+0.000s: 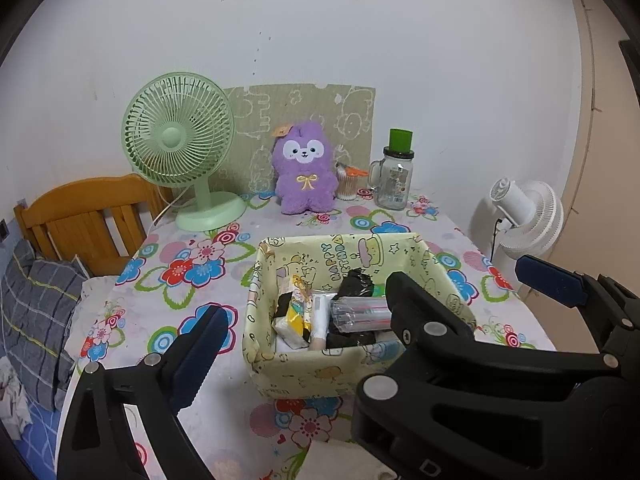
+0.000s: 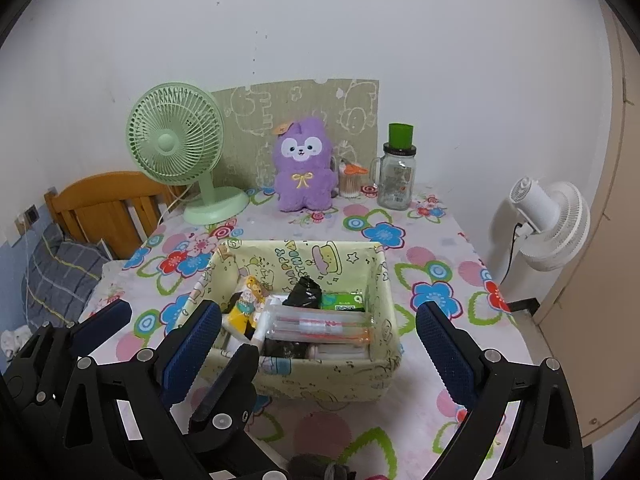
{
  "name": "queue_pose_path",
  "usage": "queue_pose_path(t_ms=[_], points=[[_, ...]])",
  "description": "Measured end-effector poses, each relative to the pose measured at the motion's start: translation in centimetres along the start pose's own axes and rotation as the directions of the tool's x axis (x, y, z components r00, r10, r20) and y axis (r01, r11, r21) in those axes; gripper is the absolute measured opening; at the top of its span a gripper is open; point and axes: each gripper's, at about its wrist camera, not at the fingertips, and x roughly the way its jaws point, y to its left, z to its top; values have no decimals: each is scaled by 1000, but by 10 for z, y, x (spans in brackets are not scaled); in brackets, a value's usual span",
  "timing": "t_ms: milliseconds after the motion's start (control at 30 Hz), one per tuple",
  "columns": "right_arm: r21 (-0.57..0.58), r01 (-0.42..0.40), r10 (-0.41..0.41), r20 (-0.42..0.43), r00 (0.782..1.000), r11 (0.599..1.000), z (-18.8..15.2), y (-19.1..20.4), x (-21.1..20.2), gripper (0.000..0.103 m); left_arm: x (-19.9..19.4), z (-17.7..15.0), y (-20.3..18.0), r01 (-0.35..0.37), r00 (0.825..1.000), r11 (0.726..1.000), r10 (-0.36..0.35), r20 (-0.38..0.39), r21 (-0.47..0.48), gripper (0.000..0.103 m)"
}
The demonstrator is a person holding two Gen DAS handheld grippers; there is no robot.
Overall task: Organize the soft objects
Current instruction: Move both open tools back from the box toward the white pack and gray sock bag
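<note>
Pale-yellow box mid-frame already holds packets; the purple plush sits upright on the counter, upper centre, probably left to organize. Left gripper and right gripper show jaws wide apart, holding nothing.

My tabletop wears a white cloth with red, blue and pink flowers and green leaves. The storage box is pale yellow with cartoon drawings. The plush toy is purple with a white face and yellow bow. The desk fan is mint green. My gripper pads are dark blue on black.
</note>
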Motion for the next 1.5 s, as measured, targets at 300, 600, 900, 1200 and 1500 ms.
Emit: queue_pose_path(t_ms=[300, 600, 900, 1200, 1500], points=[[-2, 16, -16, 33, 999, 1000, -5, -1, -23, 101, -20, -4, -6, 11, 1000, 1000, -11, 27, 8, 100], [-2, 32, -32, 51, 998, 999, -11, -2, -43, 103, -37, -9, -10, 17, 999, 1000, -18, 47, 11, 103], [-7, 38, -38, 60, 998, 999, -19, -2, -58, 103, -49, -16, -14, 22, 998, 1000, -22, 51, 10, 103], [-5, 39, -38, 63, 997, 999, -30, -3, -68, 103, -58, -28, -18, 21, 998, 1000, -21, 53, 10, 103], [-14, 34, -34, 55, 998, 999, -46, -4, -70, 103, -61, -43, -20, 28, 999, 1000, -28, 40, -1, 102]])
